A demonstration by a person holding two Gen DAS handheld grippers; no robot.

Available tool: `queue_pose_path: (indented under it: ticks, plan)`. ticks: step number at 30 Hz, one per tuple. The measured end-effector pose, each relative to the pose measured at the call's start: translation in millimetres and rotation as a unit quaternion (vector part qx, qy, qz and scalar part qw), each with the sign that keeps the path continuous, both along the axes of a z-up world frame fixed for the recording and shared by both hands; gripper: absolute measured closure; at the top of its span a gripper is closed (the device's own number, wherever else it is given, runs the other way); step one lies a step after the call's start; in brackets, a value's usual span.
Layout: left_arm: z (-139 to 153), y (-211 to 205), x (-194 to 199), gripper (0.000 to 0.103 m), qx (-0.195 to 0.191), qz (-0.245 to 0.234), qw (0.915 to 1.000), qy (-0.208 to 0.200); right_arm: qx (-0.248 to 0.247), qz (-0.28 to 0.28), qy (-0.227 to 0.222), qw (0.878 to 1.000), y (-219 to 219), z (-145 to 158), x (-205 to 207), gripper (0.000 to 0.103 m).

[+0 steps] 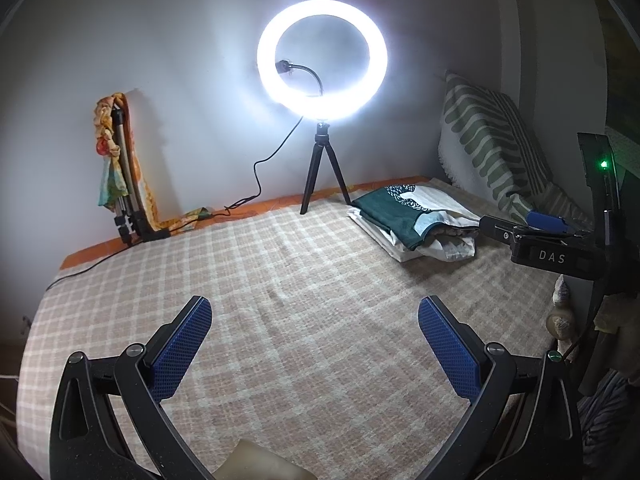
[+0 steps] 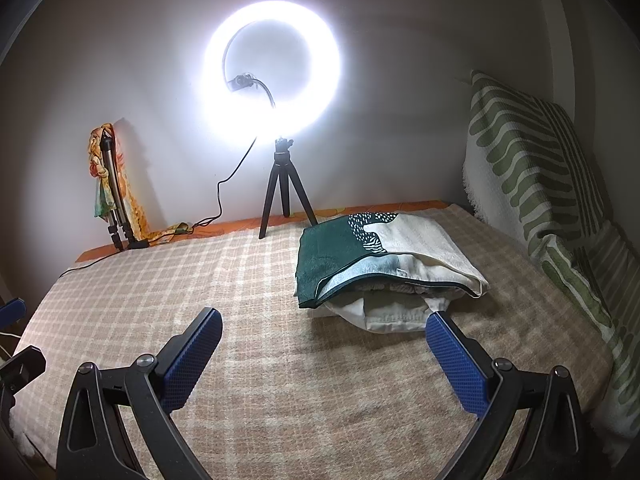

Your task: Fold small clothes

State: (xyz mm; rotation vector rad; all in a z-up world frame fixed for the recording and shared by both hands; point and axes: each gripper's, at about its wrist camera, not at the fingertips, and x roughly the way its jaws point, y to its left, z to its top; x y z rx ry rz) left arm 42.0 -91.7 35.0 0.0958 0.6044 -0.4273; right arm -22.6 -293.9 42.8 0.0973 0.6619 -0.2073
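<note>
A stack of folded clothes [image 2: 380, 264] lies on the checked blanket [image 2: 240, 280], dark green and cream cloth on top and white pieces beneath. In the left wrist view the same stack [image 1: 412, 220] sits at the far right of the bed. My right gripper [image 2: 324, 330] stands open just short of the stack, its right fingertip [image 2: 444, 328] close to the white bottom piece; nothing is between the fingers. My left gripper [image 1: 315, 318] is open over bare blanket [image 1: 280, 280], holding nothing. The right gripper's body [image 1: 556, 248] shows at the right edge of the left wrist view.
A lit ring light on a small tripod [image 2: 280, 192] stands at the back by the wall, its cable [image 2: 218, 200] trailing left. A folded stand wrapped in orange cloth [image 2: 112, 192] leans at the back left. A green-striped pillow [image 2: 540, 184] rests along the right wall.
</note>
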Motion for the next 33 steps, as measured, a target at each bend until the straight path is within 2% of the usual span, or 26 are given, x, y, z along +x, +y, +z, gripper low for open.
queue_pose_path:
  ticks: [33]
  plan:
    - [2.2, -2.8, -5.9, 0.000, -0.005, 0.001, 1.0000, -0.003, -0.001, -0.003, -0.003, 1.000, 3.6, 1.1, -2.5, 0.000]
